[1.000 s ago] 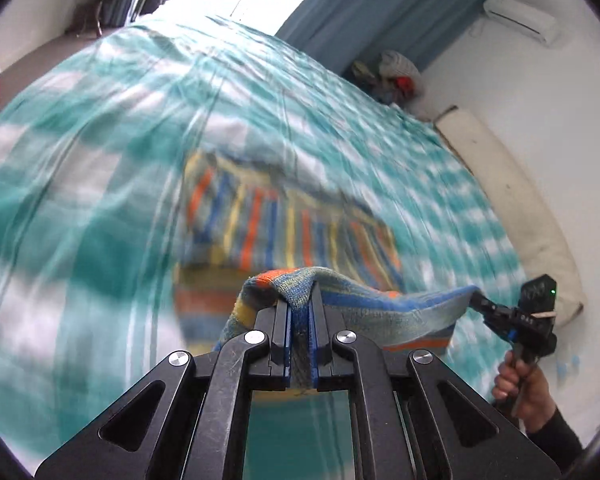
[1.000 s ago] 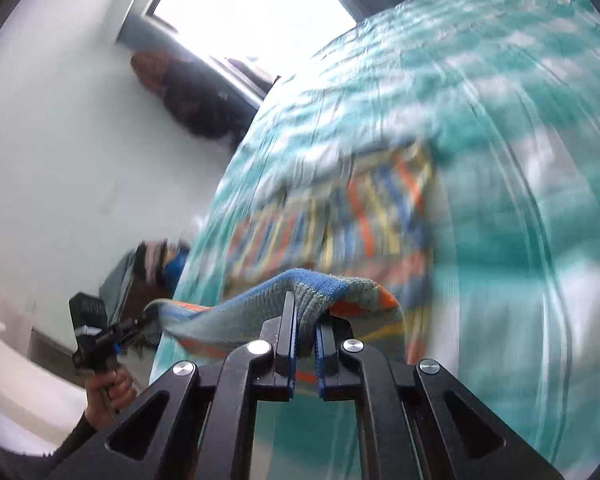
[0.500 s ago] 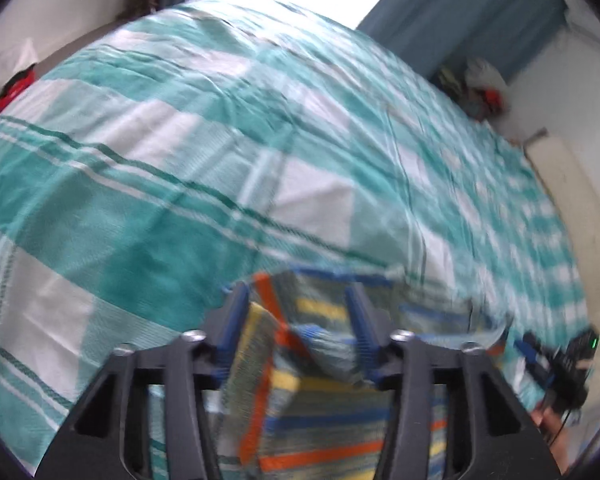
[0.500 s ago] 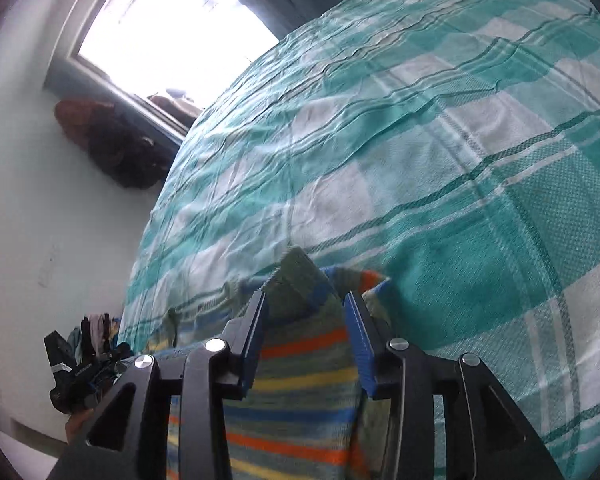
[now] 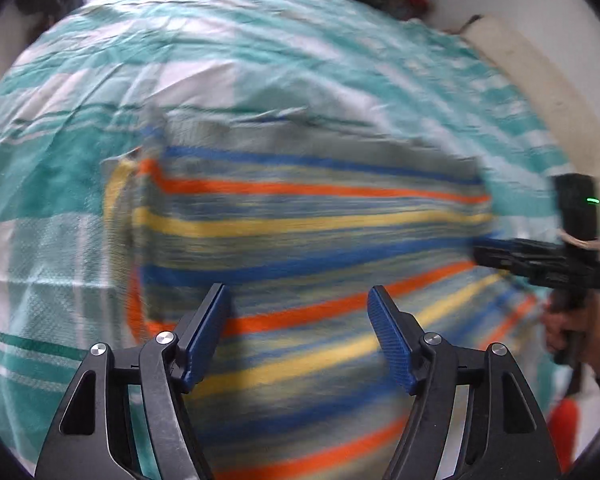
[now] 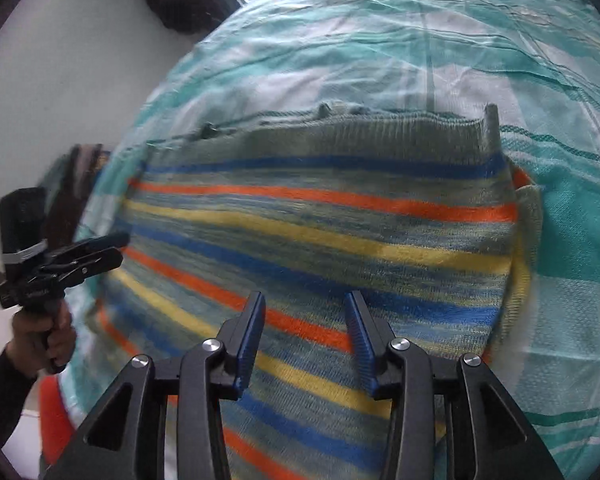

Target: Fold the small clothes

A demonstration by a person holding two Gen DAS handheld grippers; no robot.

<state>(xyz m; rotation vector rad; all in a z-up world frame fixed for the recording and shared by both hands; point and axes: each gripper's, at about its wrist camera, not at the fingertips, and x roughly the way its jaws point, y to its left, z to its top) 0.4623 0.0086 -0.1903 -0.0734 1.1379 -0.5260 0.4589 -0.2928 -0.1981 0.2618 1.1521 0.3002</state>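
Now the left gripper (image 5: 298, 312) hangs over the striped knit garment (image 5: 300, 216) with its jaws opening; its blue pads (image 5: 208, 332) stand apart with only cloth below them, nothing pinched between. Likewise the right gripper (image 6: 304, 320) is released, its pads (image 6: 252, 328) parted above the same garment (image 6: 320, 232), gripping nothing. Each gripper shows in the other's view, held by a hand (image 6: 40, 336) at the garment's side. The garment, banded in blue, orange, yellow and grey-green, lies spread flat on the bed (image 6: 572, 240), on a teal and white checked sheet, its ribbed hem (image 6: 360, 132) toward the bed's far edge. A pale cushion (image 5: 540, 80) lies along the bed's right edge beside the wall.
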